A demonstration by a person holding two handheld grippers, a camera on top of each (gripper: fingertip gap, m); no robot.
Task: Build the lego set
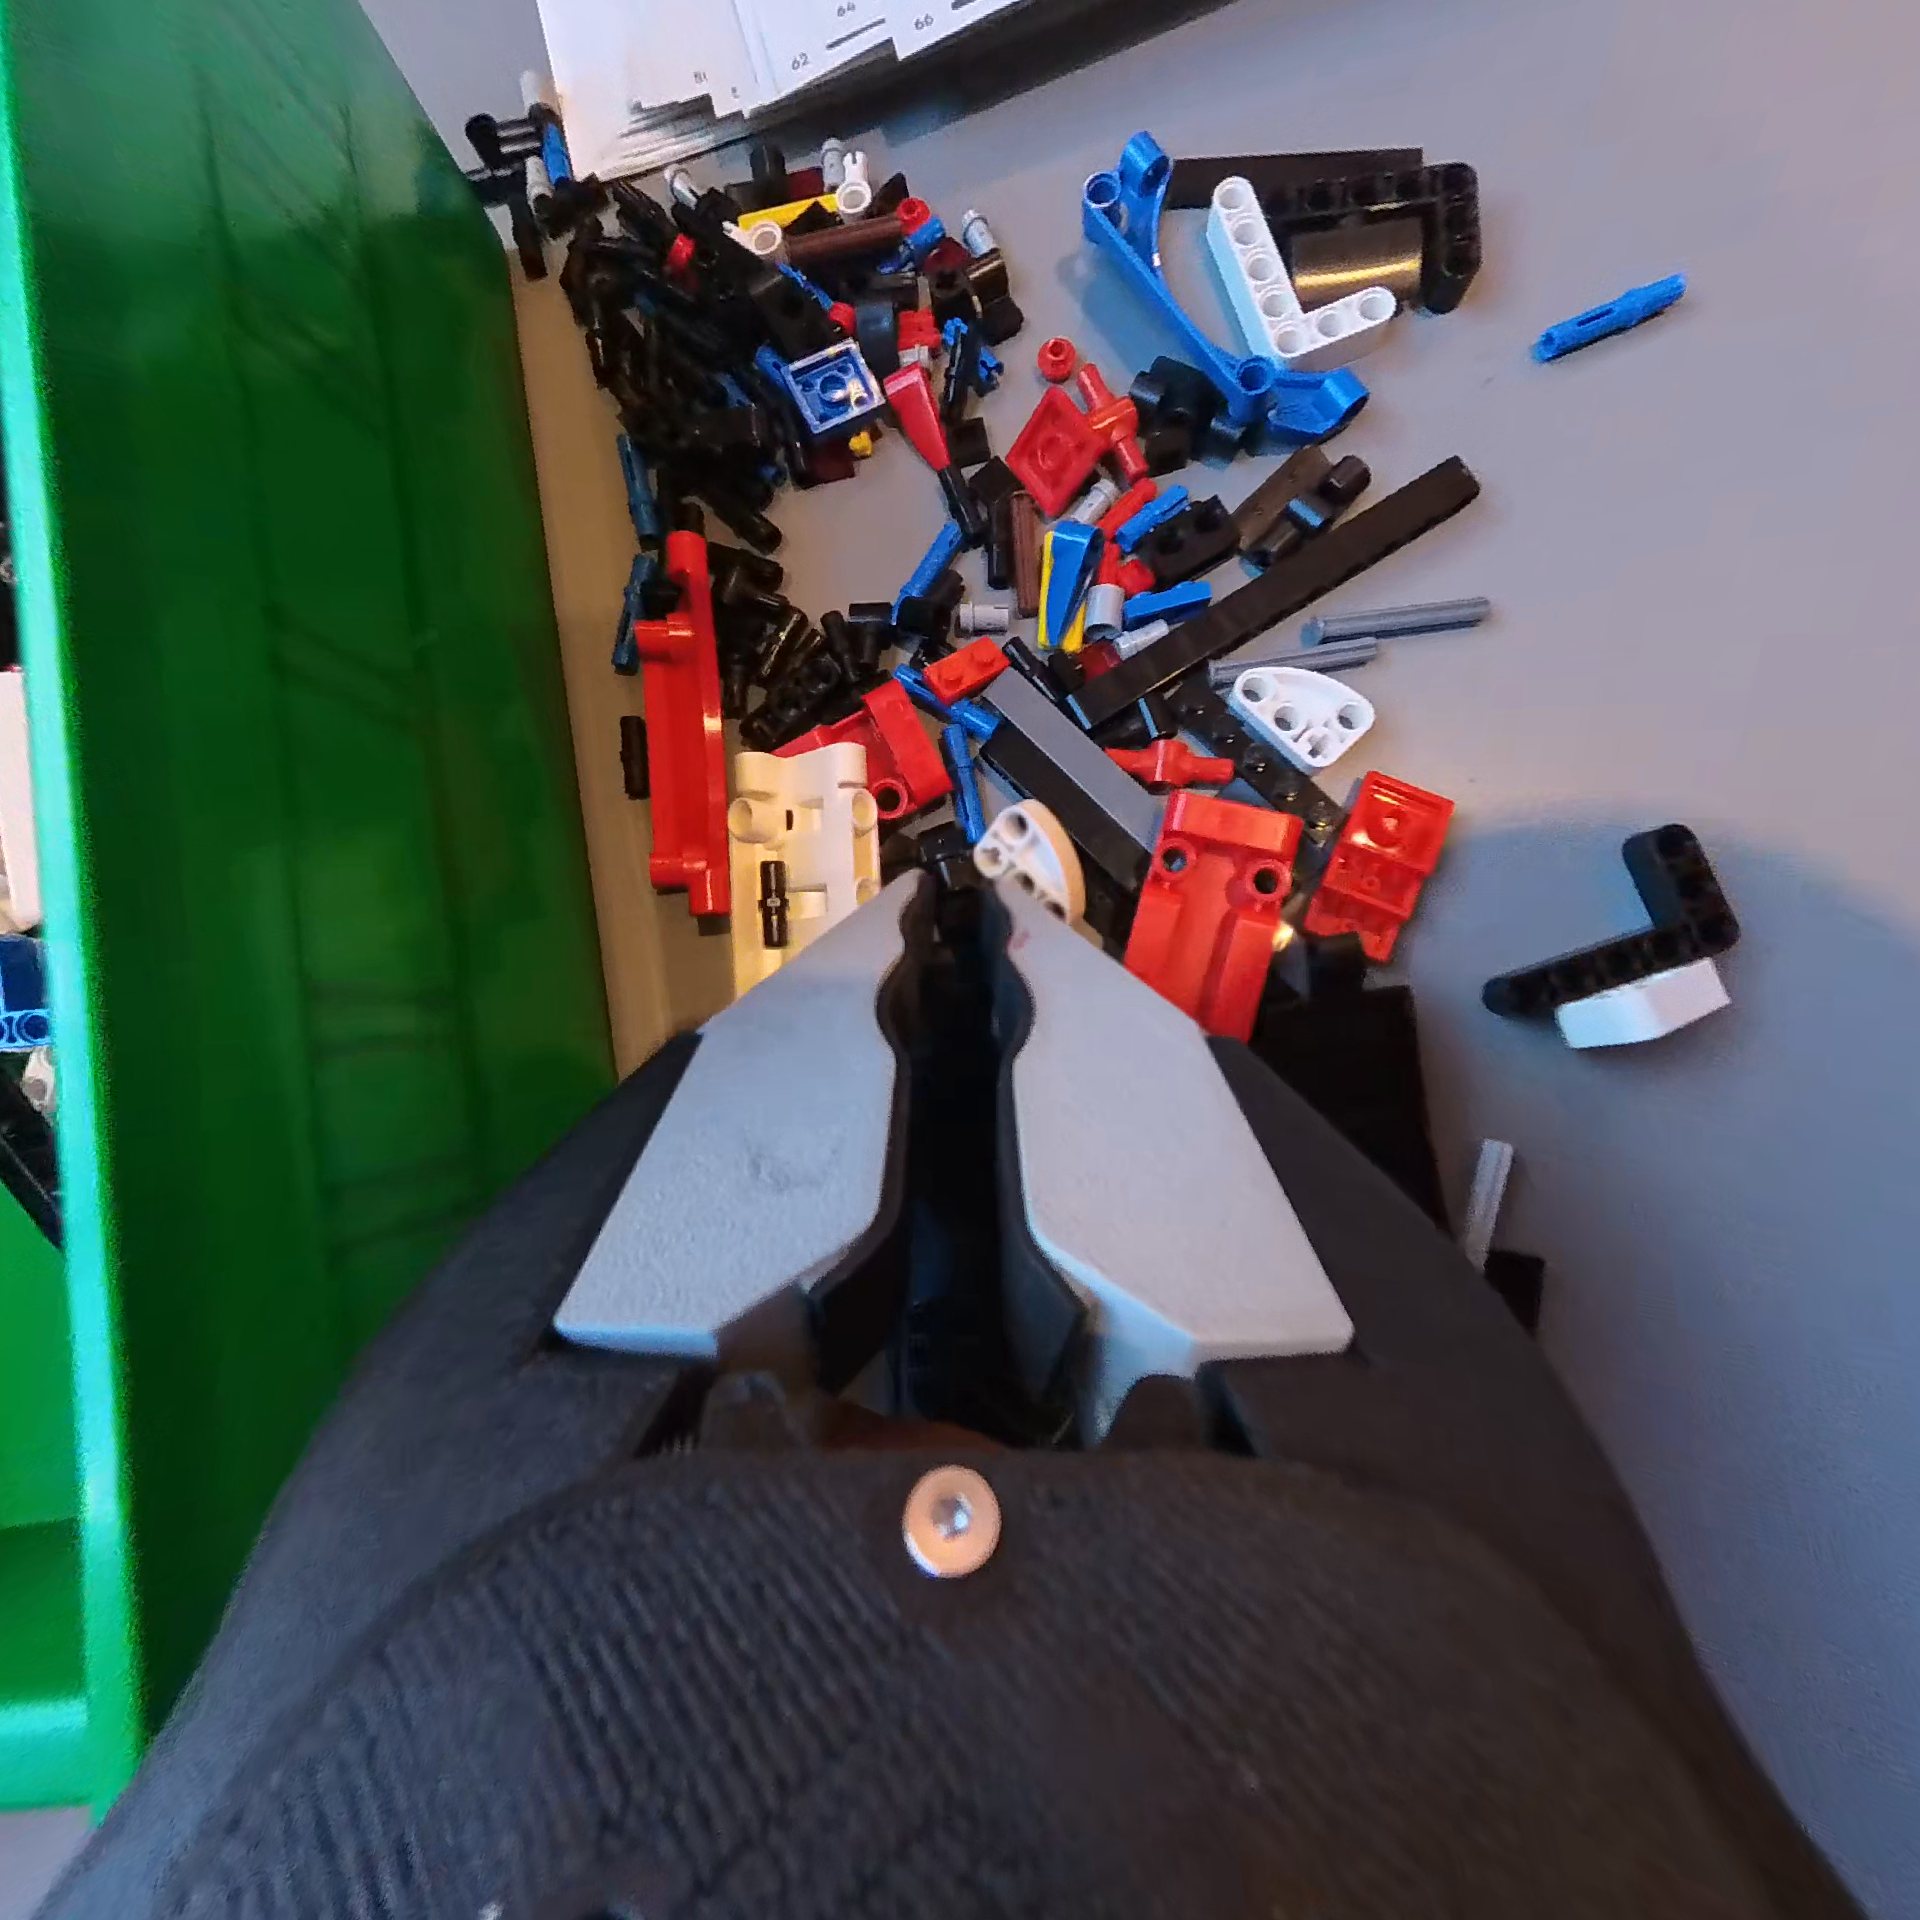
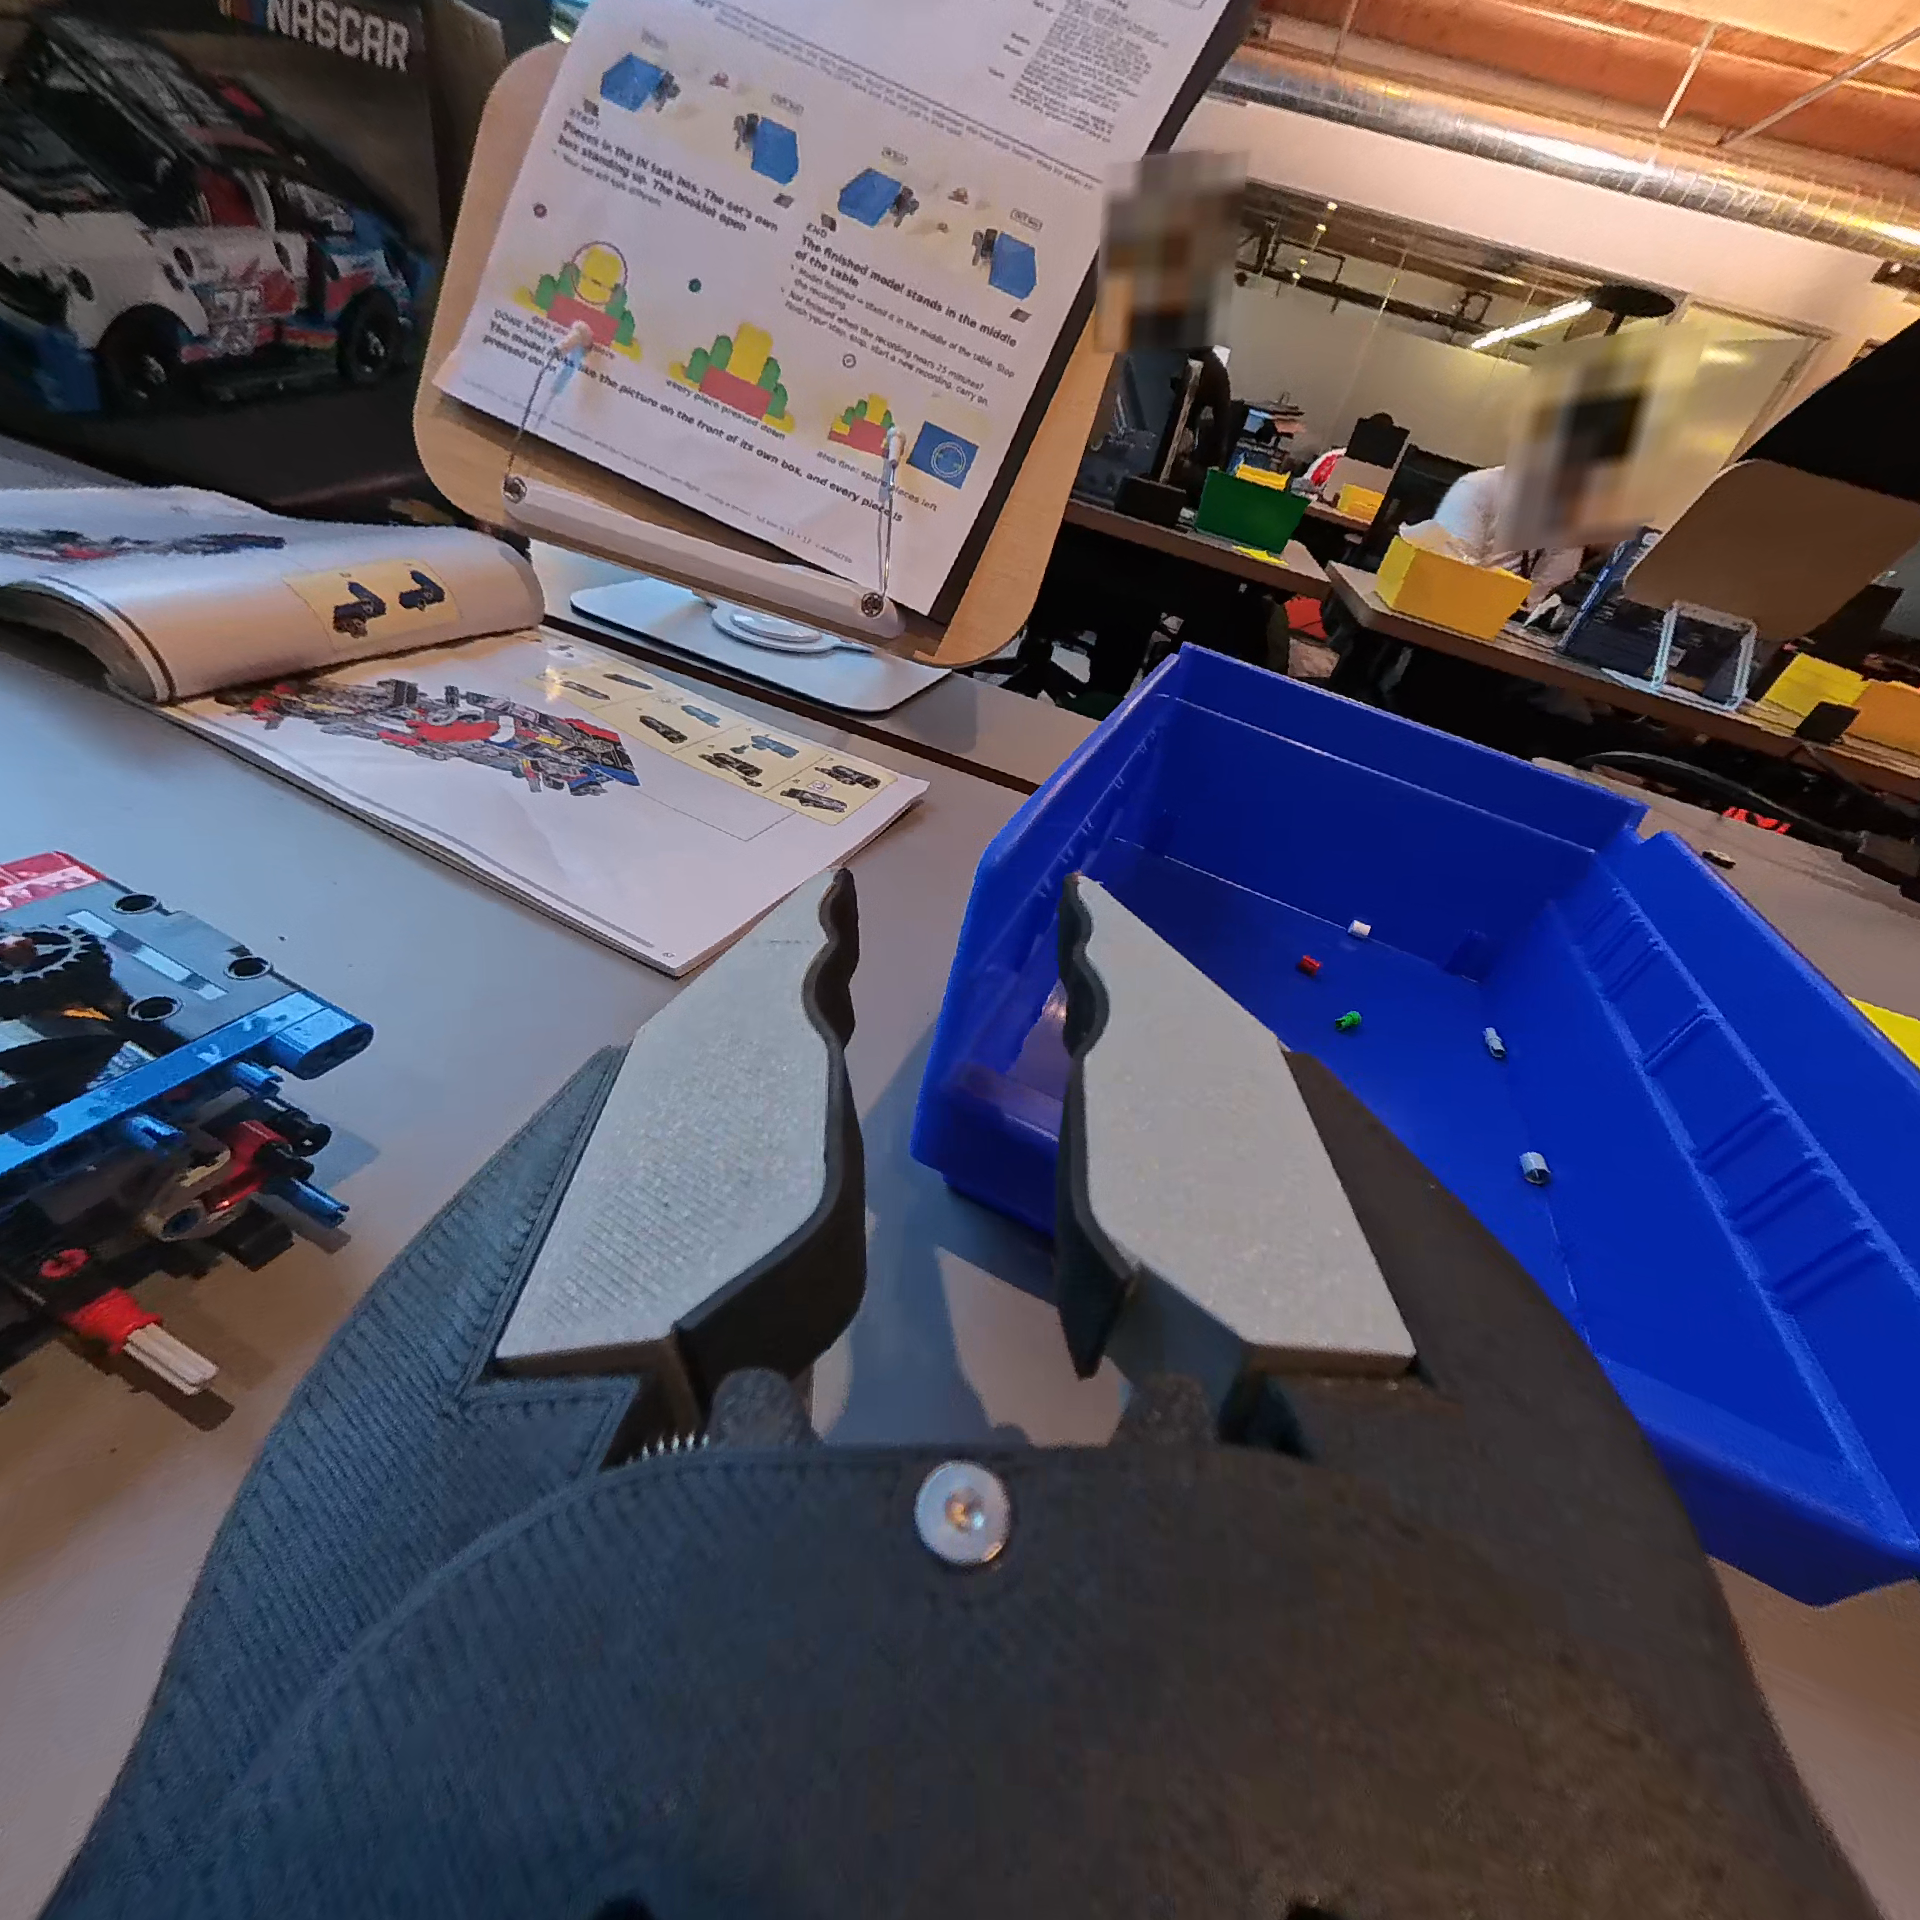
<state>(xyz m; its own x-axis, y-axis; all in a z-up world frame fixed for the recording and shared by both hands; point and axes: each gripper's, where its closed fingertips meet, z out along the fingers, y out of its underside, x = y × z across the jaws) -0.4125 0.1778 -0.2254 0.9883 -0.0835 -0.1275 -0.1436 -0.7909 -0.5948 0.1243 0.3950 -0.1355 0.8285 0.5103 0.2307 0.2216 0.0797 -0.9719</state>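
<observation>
Reaching into the loose lego pile on the grey bench, the left claw has its jaws drawn nearly together at the tips, apparently pinching a small black pin; the contact itself is too dark to confirm. Left of the pile stands the green bin, close alongside. Just left of the claw tips lie a long red panel and a white block; just right lie a pale round piece and a red plate. Risk: a pin held only at the tips can rotate or spring out on lifting, and the crowded neighbours may be dragged or scattered toward the bench edge. In the right wrist view, the partly built model sits left of the right claw, whose jaws stand apart and hold nothing. Beyond it lies the open instruction booklet; to the right sits the blue bin with a few tiny parts inside. Risk: a swing of the right claw could strike the bin's near wall or nudge the model, loosening protruding axles.
</observation>
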